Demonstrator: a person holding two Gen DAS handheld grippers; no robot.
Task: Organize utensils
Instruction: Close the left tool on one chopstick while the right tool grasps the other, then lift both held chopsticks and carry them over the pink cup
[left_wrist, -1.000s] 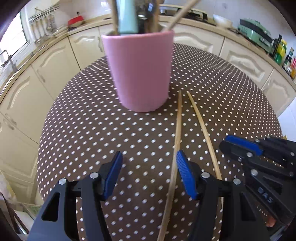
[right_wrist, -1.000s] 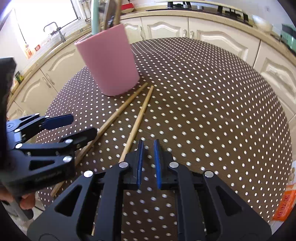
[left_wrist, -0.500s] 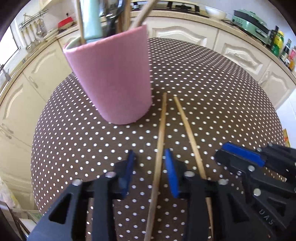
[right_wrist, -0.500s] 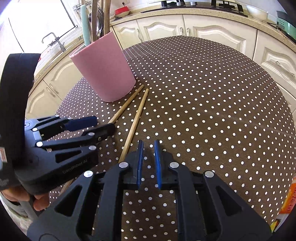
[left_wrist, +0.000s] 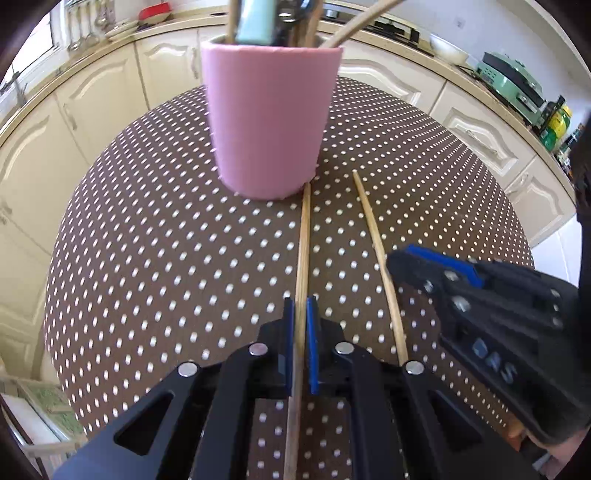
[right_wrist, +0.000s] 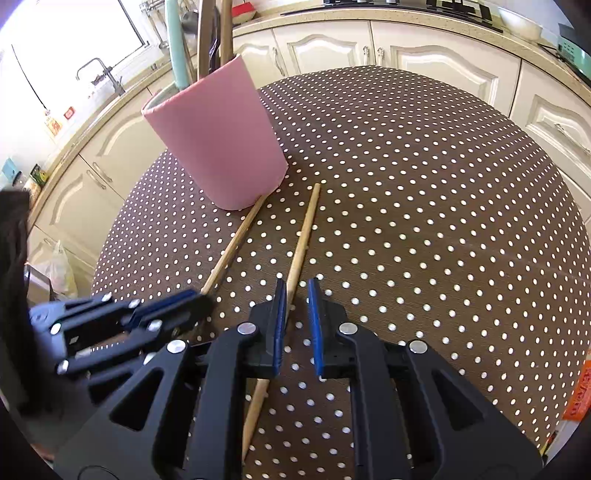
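A pink cup (left_wrist: 269, 118) holding several utensils stands on the dotted brown table (left_wrist: 147, 258); it also shows in the right wrist view (right_wrist: 218, 144). Two wooden chopsticks lie in front of it. My left gripper (left_wrist: 301, 310) is shut on the left chopstick (left_wrist: 303, 240), whose far tip touches the cup's base. My right gripper (right_wrist: 297, 295) is slightly open, straddling the right chopstick (right_wrist: 301, 247), which lies against its left pad. The left gripper shows in the right wrist view (right_wrist: 199, 301), and the right gripper in the left wrist view (left_wrist: 402, 258).
Cream kitchen cabinets (right_wrist: 332, 44) and a worktop ring the round table. A green appliance (left_wrist: 513, 83) and bottles sit at the right. A sink tap (right_wrist: 99, 70) stands by the window. The table edge drops off near left.
My left gripper slid over the left chopstick and closed on it. My right gripper moved forward over the right chopstick and opened slightly.
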